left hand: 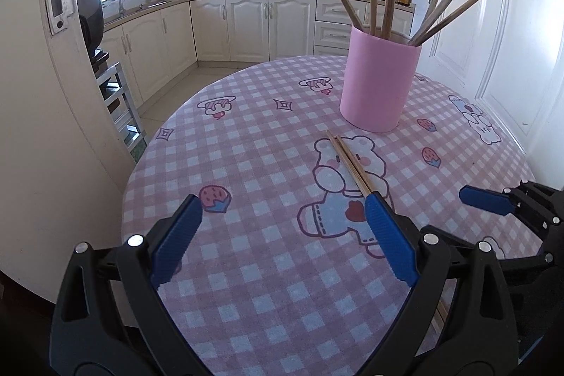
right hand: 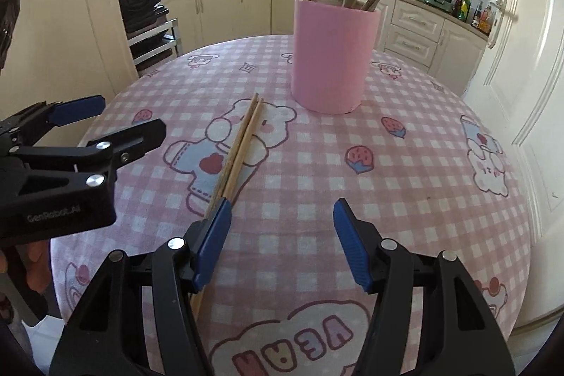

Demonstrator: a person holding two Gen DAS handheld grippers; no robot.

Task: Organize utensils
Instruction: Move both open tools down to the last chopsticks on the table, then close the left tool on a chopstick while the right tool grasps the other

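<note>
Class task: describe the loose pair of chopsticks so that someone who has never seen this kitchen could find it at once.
Start at the round table with the pink checked cloth and find the pink cup. In front of it, the pair of chopsticks lies flat across a printed bear. Unlike the others, which stand in the cup, these lie loose on the cloth.

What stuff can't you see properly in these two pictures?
- Near end of the loose chopsticks: in both views a blue finger of each tool, left and right, covers it.
- Bottom ends of the sticks in the pink cup: hidden by its wall.
- Their tops: cut off by the top edge in the right wrist view.
- Counter bottles: labels too small.
</note>
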